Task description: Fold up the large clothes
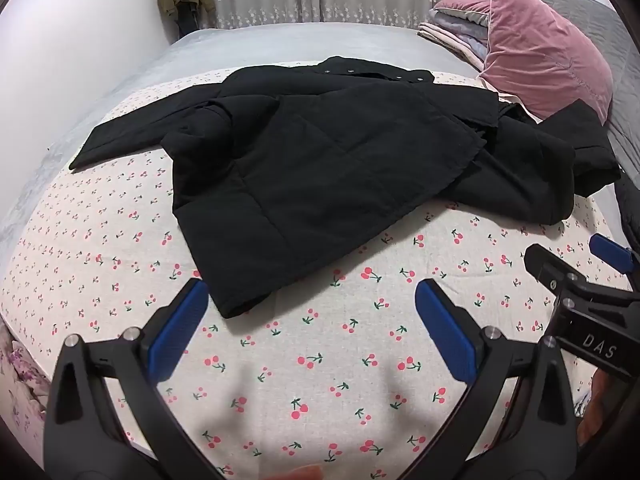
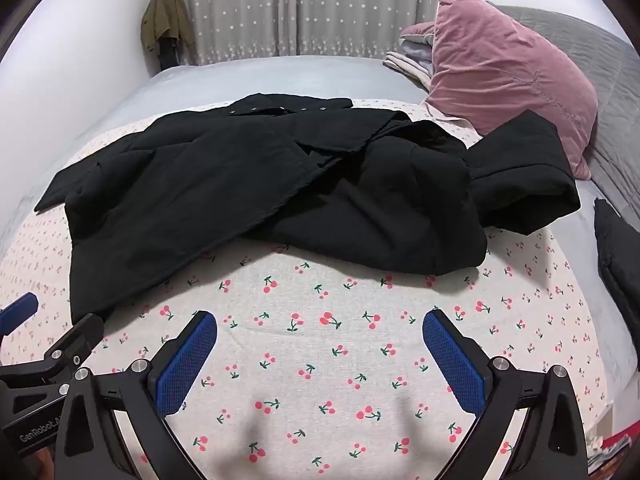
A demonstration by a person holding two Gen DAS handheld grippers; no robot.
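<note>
Across the middle of both frames a black coat (image 1: 320, 160) is spread rumpled on the cherry-print bed (image 1: 320, 380); left gripper (image 1: 312, 320) and right gripper (image 2: 320, 344) are held below it, jaws spread wide, nothing pinched.

We're in a home bedroom: a wide bed (image 2: 280, 76) under a cherry-print sheet (image 2: 320, 360), a pink velvet pillow (image 2: 504, 76) at its far right corner beside folded bedding (image 2: 412, 56), star-patterned curtains (image 2: 300, 8) behind, an olive jacket (image 2: 164, 20) hanging on the wall.
</note>
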